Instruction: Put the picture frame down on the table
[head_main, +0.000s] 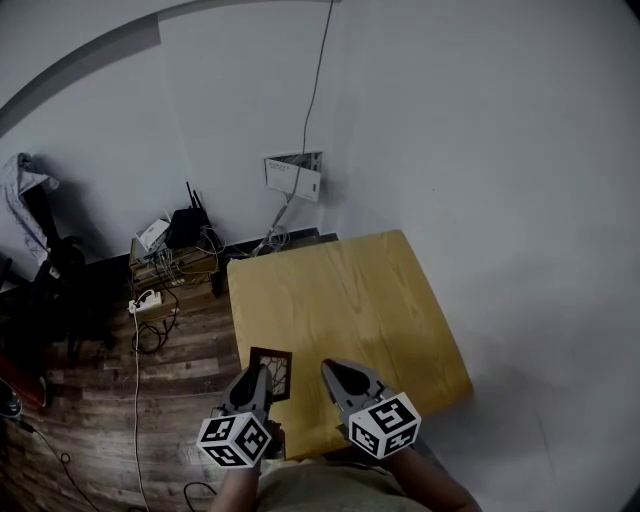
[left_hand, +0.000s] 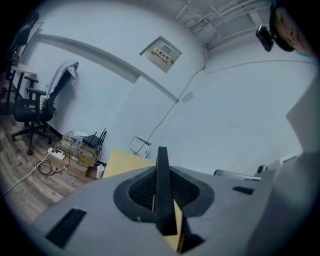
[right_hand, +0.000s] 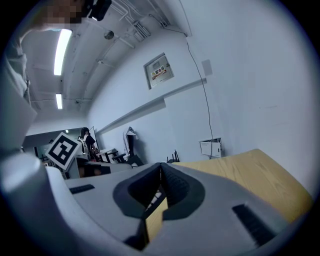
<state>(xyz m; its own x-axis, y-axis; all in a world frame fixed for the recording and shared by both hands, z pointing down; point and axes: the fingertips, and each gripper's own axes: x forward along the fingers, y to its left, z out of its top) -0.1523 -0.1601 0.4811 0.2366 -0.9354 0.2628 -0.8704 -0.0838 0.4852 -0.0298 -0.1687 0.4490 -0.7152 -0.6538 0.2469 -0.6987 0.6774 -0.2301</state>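
Pinching the picture frame (head_main: 274, 366) by one thin rail, my left gripper (head_main: 252, 386) carries it low and left of centre in the head view, over the near left corner of the table (head_main: 345, 285); whether its bottom edge touches the wood I cannot tell. In the left gripper view the dark rail (left_hand: 161, 186) rises edge-on straight up the middle, my two pads pressed against its flat faces at a narrow gap. My right gripper (head_main: 340, 380) hangs just beside it, lower centre of the head view, its tips closed together on nothing, bare table showing beyond them in its own view. I judge the frame light and stiff, so it should not sag or flex from a one-sided hold, but it is thin and smooth-sided and could pivot or slip between the pads if I swing it. The middle may be fragile, though no glass is discernible. The sturdy outer rail is the right place to hold, near a corner.
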